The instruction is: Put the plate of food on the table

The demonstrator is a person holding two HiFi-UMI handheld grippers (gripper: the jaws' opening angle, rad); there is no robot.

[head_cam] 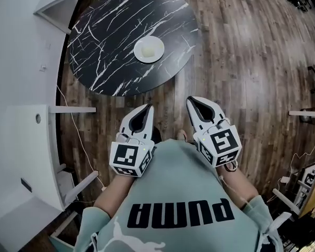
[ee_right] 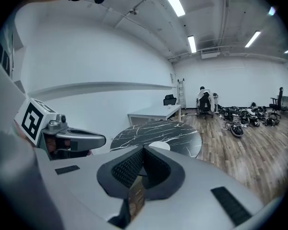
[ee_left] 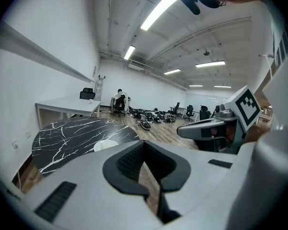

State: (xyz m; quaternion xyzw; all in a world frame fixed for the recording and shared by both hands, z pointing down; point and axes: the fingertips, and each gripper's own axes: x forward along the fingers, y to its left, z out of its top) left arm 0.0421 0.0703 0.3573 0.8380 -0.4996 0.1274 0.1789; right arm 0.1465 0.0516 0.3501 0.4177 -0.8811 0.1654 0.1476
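Both claws are held low and close in front of a mint-green sweatshirt [head_cam: 173, 193], side by side but not touching. The left gripper [head_cam: 147, 108] is clenched with its jaws pressed tip to tip. Nothing is caught between them, and only a sliver of floor is seen through the gap behind the tips. Same deal for the right gripper [head_cam: 191, 100]: closed up tight and empty.

Just ahead of both sets of tips a strip of wooden floor [head_cam: 236, 62] is seen, then the round black marble-look table [head_cam: 105, 46]. The plate of food [head_cam: 149, 49] is already set on that tabletop, well apart from both claws. It's roughly in line with the left gripper's tips and off to the left of the right one's. It sits a bit nearer the claws than the table's middle. Something pale is piled on it, but what exactly can't be made out.

Farther out past the table, a white desk [ee_right: 153, 113] is lined up against the wall. Way at the back of the room a seated person [ee_right: 204, 100] is spotted, with office chairs and assorted gear [ee_right: 240, 126] scattered on the floor to the right of both claws.
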